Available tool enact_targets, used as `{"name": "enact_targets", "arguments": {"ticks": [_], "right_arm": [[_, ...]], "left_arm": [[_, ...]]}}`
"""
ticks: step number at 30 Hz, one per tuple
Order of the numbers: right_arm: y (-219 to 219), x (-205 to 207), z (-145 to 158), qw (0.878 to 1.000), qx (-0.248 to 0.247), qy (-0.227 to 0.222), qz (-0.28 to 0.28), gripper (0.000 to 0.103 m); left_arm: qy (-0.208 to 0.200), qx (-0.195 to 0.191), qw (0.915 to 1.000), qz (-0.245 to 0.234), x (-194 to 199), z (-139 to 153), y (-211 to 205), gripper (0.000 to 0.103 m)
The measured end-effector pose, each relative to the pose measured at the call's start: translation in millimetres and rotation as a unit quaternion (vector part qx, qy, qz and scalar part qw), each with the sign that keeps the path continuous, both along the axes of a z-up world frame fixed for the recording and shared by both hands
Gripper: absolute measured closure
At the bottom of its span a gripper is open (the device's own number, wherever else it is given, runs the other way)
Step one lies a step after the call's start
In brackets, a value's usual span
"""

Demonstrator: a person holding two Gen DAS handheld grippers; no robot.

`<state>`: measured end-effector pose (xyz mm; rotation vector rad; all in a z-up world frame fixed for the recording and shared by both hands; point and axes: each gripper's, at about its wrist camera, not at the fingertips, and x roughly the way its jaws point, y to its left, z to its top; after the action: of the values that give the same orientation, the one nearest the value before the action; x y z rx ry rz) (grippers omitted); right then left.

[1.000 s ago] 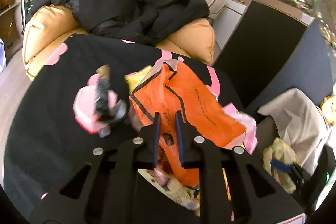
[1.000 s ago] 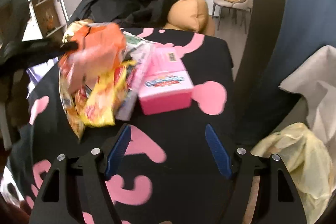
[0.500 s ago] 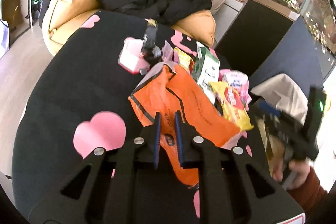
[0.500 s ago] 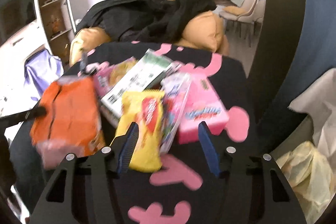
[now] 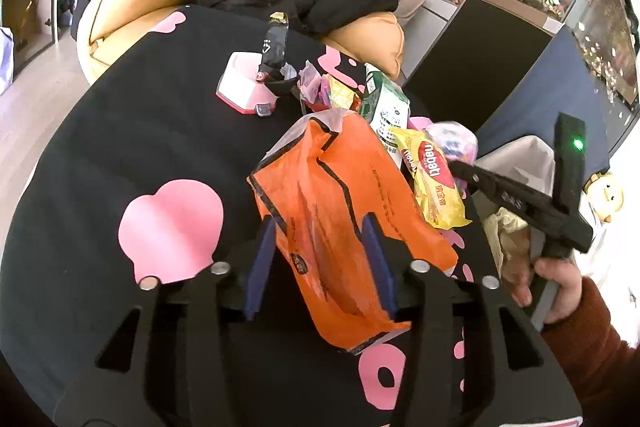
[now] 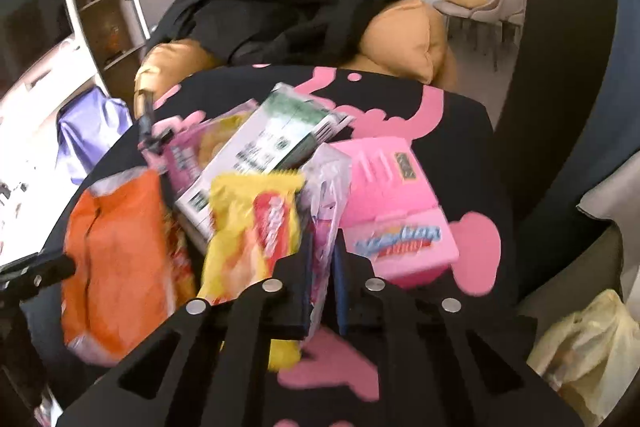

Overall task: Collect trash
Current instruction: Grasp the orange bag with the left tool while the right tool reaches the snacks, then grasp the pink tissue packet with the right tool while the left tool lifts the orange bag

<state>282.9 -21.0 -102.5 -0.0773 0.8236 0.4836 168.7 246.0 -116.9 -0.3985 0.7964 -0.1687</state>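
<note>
Left gripper point(image 5: 320, 259): jaws opening, orange bag point(image 5: 340, 211) between them.
Right gripper point(image 6: 322, 275): pinching clear pink wrapper point(image 6: 326, 195).

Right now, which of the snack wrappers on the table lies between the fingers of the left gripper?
The orange wrapper does: it lies between the left gripper fingers, which are opening. The yellow wrapper and the green-and-white packet lie farther off, to its right.

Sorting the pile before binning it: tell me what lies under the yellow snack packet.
The yellow snack packet overlaps the white and green carton at its top edge. A clear pink wrapper lies beside it. Anything under its middle is covered.
</note>
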Motion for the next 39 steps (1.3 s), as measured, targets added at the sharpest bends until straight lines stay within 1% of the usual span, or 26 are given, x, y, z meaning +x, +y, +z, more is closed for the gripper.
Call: {"name": "enact_targets", "arguments": {"ticks": [6,9,14,16,18,20,22,24,25,26,27,28,29,31,32,33,37,39], "right_arm": [[-28.1,-32.3,11.2,1.0,0.028,0.006,-0.007,0.095],[-44.4,-44.9,18.0,0.999,0.042,0.006,-0.015,0.095],[-64.3,-60.0,26.6,0.998,0.052,0.017,-0.023,0.095],[-69.5,-65.0,27.7,0.998,0.047,0.022,-0.022,0.095],[-74.2,-68.3,24.7,0.998,0.043,0.034,-0.019,0.095],[-79.4,-70.3,15.4,0.998,0.038,0.054,-0.016,0.095],[-80.6,-69.3,2.0,0.997,0.032,0.074,-0.007,0.095],[-81.3,-66.0,-13.7,0.996,0.02,0.087,-0.013,0.094],[-81.6,-64.8,-19.3,0.996,0.013,0.088,-0.016,0.091],[-81.3,-61.9,-25.8,0.996,0.009,0.091,-0.016,0.08],[-81.2,-58.5,-32.6,0.995,0.015,0.098,-0.009,0.071],[-81.3,-56.1,-37.2,0.994,0.022,0.105,-0.007,0.054],[-81.0,-53.0,-42.9,0.993,0.027,0.115,-0.009,0.044],[-78.1,-48.1,-51.3,0.991,0.038,0.128,-0.011,0.044],[-75.3,-46.5,-54.0,0.991,0.04,0.131,-0.011,0.041],[-72.1,-46.5,-53.2,0.991,0.04,0.125,-0.01,0.041],[-61.0,-45.0,-52.5,0.993,0.015,0.118,-0.024,0.041],[-57.1,-41.5,-52.4,0.992,0.01,0.117,-0.044,0.041]], "left_arm": [[0.01,-0.013,0.9997,0.019,-0.4,-5.0,3.5,0.053],[0.019,-0.018,0.9992,0.032,0.3,-9.6,6.2,0.053],[0.026,-0.017,0.9989,0.036,-0.4,-12.9,5.2,0.053],[0.025,-0.018,0.9989,0.036,-1.3,-11.7,4.7,0.053],[0.022,-0.018,0.999,0.035,-2.3,-9.6,4.8,0.053],[0.02,-0.017,0.999,0.035,-2.8,-7.8,4.5,0.053],[0.02,-0.017,0.9991,0.034,-2.4,-7.0,3.2,0.053],[0.022,-0.015,0.9991,0.032,-1.4,-7.6,1.2,0.052],[0.023,-0.014,0.9992,0.03,-0.9,-8.1,0.0,0.052],[0.024,-0.013,0.9992,0.029,-0.8,-8.1,-1.5,0.052],[0.025,-0.012,0.9992,0.028,-0.6,-8.3,-2.9,0.052],[0.025,-0.011,0.9993,0.026,-0.6,-8.4,-4.0,0.052],[0.025,-0.01,0.9993,0.024,-0.6,-8.5,-5.4,0.052],[0.026,-0.01,0.9994,0.022,-0.4,-8.9,-6.3,0.052],[0.027,-0.01,0.9993,0.023,-0.2,-9.5,-6.3,0.052],[0.028,-0.01,0.9993,0.024,-0.1,-10.1,-6.0,0.052],[0.033,-0.011,0.999,0.028,0.4,-12.8,-4.8,0.051],[0.033,-0.013,0.9989,0.029,0.2,-13.7,-4.6,0.051]]}}
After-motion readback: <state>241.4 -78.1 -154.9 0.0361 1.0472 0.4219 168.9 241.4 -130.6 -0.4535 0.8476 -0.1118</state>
